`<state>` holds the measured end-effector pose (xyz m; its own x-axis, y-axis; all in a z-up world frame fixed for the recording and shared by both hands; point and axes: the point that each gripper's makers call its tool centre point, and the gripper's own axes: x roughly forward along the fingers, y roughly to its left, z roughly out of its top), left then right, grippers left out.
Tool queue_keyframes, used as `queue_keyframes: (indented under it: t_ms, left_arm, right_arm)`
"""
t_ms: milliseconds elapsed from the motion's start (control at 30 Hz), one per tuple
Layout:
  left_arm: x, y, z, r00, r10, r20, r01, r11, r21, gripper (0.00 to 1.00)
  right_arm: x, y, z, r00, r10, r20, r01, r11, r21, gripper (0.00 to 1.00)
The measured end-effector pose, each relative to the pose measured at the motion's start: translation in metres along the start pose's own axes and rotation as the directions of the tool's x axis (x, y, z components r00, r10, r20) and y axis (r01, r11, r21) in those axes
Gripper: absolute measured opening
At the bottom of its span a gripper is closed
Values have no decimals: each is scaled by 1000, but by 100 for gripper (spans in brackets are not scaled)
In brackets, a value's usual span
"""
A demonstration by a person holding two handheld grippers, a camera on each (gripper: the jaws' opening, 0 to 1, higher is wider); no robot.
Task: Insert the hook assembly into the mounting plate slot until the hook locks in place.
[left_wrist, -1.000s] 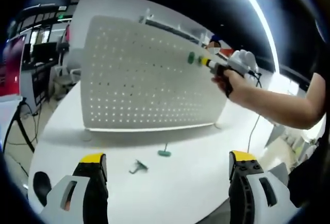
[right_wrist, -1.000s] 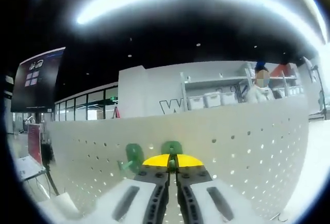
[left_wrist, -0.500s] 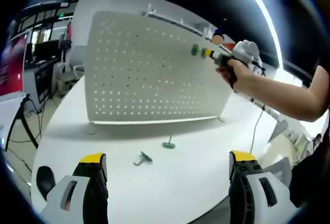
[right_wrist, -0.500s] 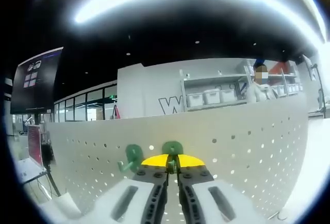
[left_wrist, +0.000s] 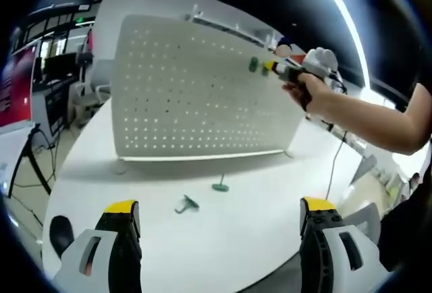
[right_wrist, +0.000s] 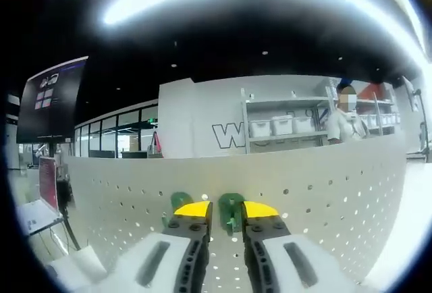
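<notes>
The small green plastic hook (right_wrist: 229, 210) I'm fitting sits on the white perforated mounting panel (right_wrist: 324, 192), near its top edge, with a second green hook (right_wrist: 179, 202) just beside it. My right gripper (right_wrist: 226, 213) has its jaws parted around it, apparently no longer pinching. My left gripper (left_wrist: 219, 215) hangs wide open, empty, far below the panel over the white table (left_wrist: 256, 239), where two loose green hooks (left_wrist: 202, 197) lie.

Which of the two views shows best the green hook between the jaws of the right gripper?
The right gripper view: the green hook stands close, against the white pegboard, between the parted jaws of the right gripper. In the left gripper view it is a small green spot near the board's top, by that gripper.
</notes>
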<state>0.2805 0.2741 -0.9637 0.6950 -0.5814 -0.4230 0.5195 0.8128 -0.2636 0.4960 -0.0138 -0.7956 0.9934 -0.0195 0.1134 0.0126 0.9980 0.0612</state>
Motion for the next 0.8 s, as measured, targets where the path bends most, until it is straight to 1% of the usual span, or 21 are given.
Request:
queue_keyframes:
  t_ms: [100, 200, 300, 333, 367, 433, 467, 500, 533, 567, 633, 667, 800]
  left_arm:
    - [-2, 2, -1, 1000, 7, 1, -7, 1000, -1, 100]
    - [-4, 3, -3, 1000, 8, -2, -8, 1000, -6, 100]
    - [-6, 5, -4, 1000, 15, -9, -15, 1000, -3, 100]
    - [-6, 5, -4, 1000, 16, -9, -16, 1000, -5, 100]
    - [-7, 5, -4, 1000, 19, -6, -19, 1000, -9, 100]
    - [-9, 5, -4, 1000, 23, -3, -23, 1000, -8, 100]
    - [-9, 6, -5, 1000, 25, -6, -25, 1000, -8, 100]
    - [-10, 6, -6, 1000, 26, -9, -26, 1000, -8, 100]
    - [-10, 5, -6, 1000, 25, -10, -25, 1000, -8, 100]
    - [-11, 5, -7, 1000, 26, -10, -26, 1000, -8, 100]
    - [-11, 6, -8, 1000, 26, -10, -26, 1000, -11, 100]
    - [-11, 6, -9, 1000, 27, -12, -27, 1000, -12, 100]
    - [-12, 5, -10, 999, 26, -18, -27, 1000, -10, 100]
  right_arm:
    - [-6, 0, 5, 1000, 7, -1, -7, 1000, -15, 18]
    - [-13, -7, 10, 1000, 2, 0, -2, 1000, -14, 19]
    - [-22, -20, 6, 999, -29, -39, 28, 999, -22, 19]
    - [-26, -21, 6, 999, -16, -32, 16, 1000, -6, 22]
    - [-29, -24, 4, 999, -15, -45, 14, 1000, -10, 24]
    - [-38, -27, 6, 999, -12, -35, 12, 1000, -12, 27]
    - [-44, -29, 5, 999, -12, -50, 9, 999, -51, 25]
    - [-47, -29, 4, 998, -7, -56, 3, 997, -73, 23]
    - [-51, -26, 7, 999, 10, -31, -11, 999, -37, 22]
    - [-52, -22, 6, 999, 32, -27, -32, 999, -10, 22]
    - [-55, -18, 0, 998, 46, -50, -46, 999, -10, 24]
    - [-58, -14, -4, 996, 51, -67, -53, 998, -26, 24]
    - [-66, -12, -9, 996, 51, -75, -53, 998, -23, 24]
